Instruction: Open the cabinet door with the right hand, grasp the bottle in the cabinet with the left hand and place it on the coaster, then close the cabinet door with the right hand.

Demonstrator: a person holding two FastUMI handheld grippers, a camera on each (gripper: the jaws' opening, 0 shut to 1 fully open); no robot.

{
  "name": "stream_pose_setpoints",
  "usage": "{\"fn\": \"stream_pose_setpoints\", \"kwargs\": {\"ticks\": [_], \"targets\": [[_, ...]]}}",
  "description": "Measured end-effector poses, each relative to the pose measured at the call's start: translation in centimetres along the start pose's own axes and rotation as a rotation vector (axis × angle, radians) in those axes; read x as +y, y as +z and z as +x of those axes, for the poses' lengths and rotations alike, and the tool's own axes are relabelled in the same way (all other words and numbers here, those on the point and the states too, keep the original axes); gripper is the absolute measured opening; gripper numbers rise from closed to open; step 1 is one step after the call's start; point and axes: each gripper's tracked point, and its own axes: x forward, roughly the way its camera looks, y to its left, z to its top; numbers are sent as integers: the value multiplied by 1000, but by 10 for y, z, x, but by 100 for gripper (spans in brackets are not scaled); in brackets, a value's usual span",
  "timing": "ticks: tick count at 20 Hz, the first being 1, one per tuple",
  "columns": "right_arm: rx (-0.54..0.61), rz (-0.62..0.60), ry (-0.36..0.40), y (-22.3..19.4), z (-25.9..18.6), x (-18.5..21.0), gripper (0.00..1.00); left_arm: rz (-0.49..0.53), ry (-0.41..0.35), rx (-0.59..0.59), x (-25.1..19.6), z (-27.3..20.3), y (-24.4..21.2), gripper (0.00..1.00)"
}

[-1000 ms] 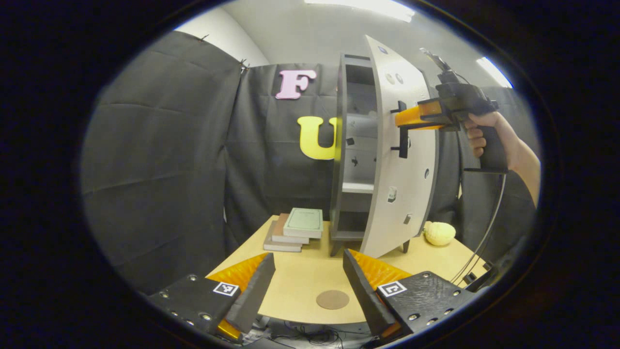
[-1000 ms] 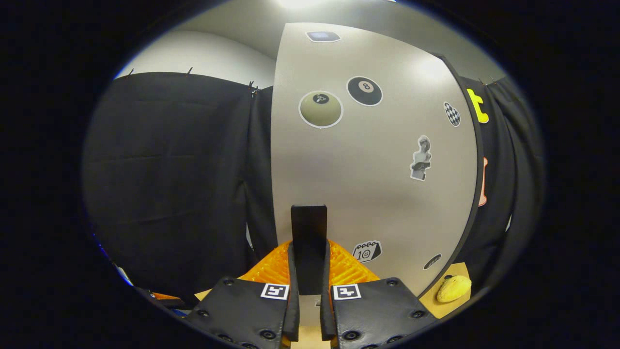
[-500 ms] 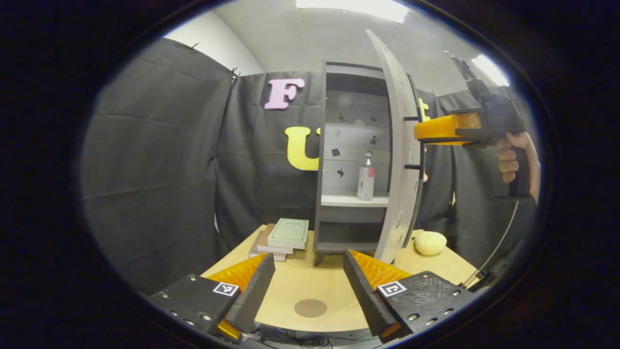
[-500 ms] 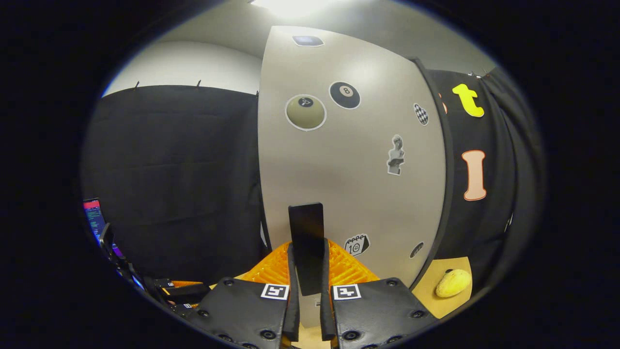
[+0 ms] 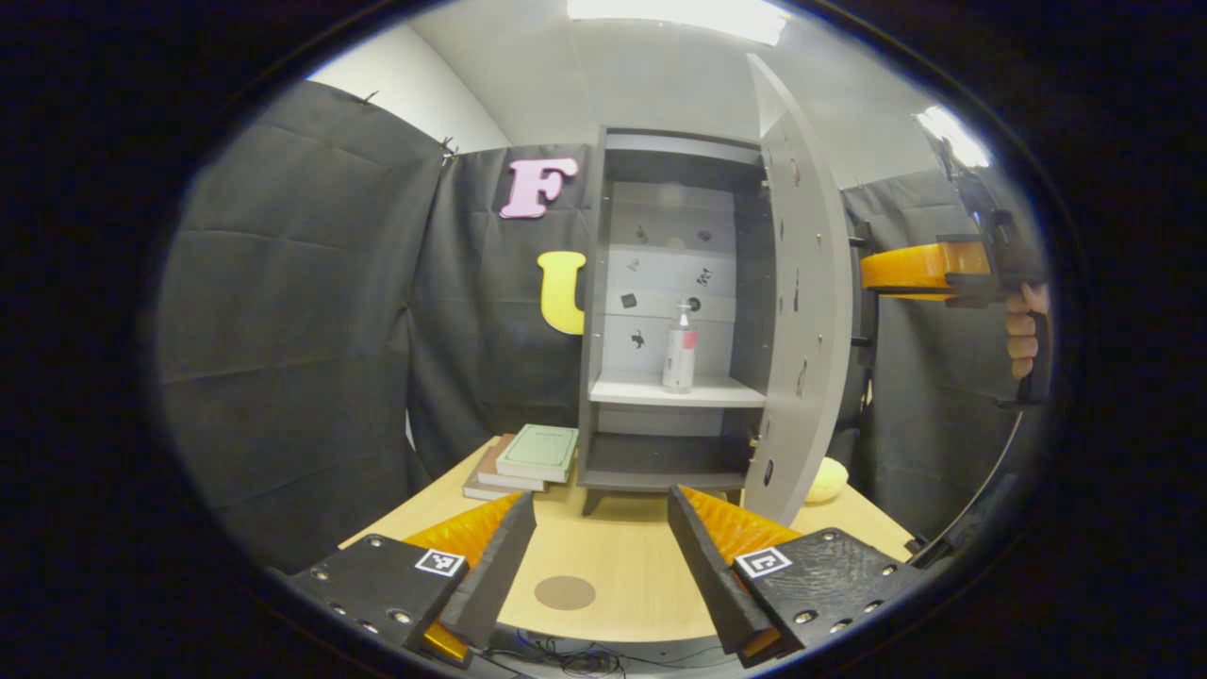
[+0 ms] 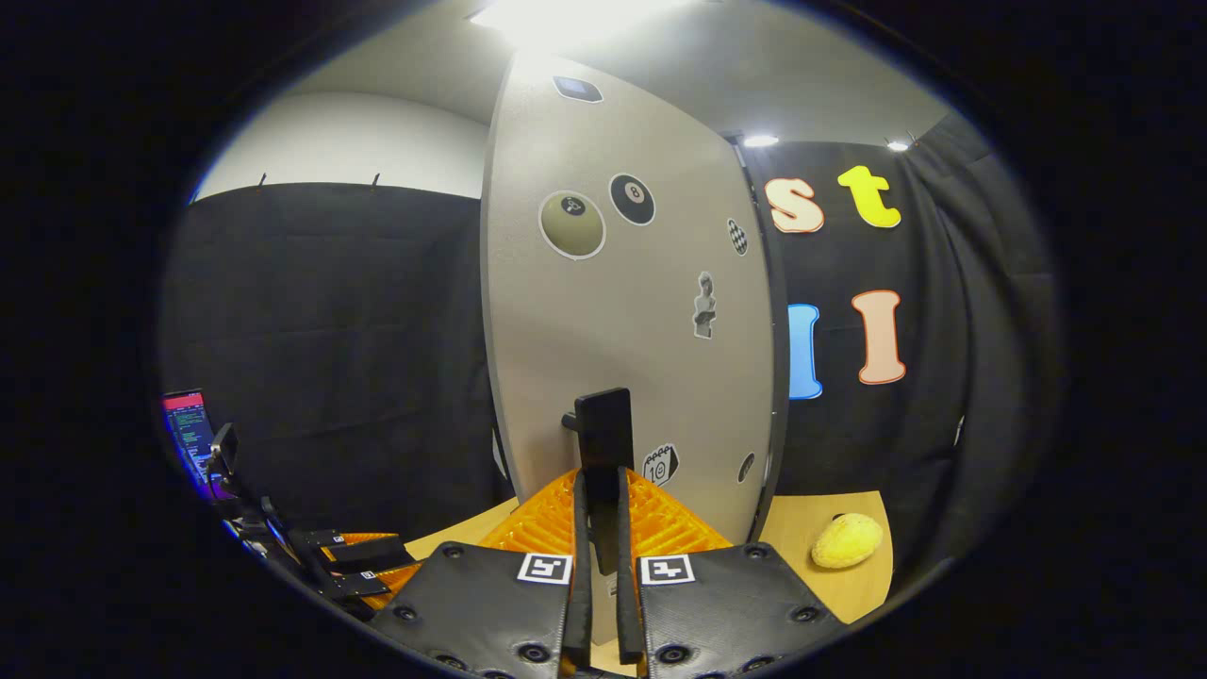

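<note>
The grey cabinet (image 5: 603,311) stands open on the table in the left gripper view. A clear bottle (image 5: 679,347) with a red label stands upright on its middle shelf. The door (image 5: 801,283) is swung out to the right. My right gripper (image 5: 872,269), held by a hand (image 5: 1023,325), sits at the door's outer face. In the right gripper view my right gripper (image 6: 601,495) is shut on the black door handle (image 6: 603,429). A round brown coaster (image 5: 565,592) lies near the table's front edge, between the fingers of my open left gripper (image 5: 599,556).
A stack of books (image 5: 523,457) lies left of the cabinet on the wooden table (image 5: 622,542). A yellow lumpy object (image 6: 847,539) rests on the table right of the door. A lit screen (image 6: 189,424) stands at the far left of the right gripper view.
The right gripper has pulled the door from partly open to wide open, uncovering the shelf and the bottle. The left gripper stayed open and shifted a little, so the coaster drifted left.
</note>
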Motion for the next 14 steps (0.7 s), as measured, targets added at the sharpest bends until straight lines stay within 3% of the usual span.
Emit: {"fn": "stream_pose_setpoints", "kwargs": {"ticks": [7,13,14], "targets": [[-27,36,-109,1,-44,-50,6,54,-74,24,-44,4,-3,86],[-40,62,-282,1,-67,-102,6,57,-196,49,-76,28,-9,87],[-42,83,-285,0,-67,-105,2,54,-217,50,-78,32,-9,88]]}}
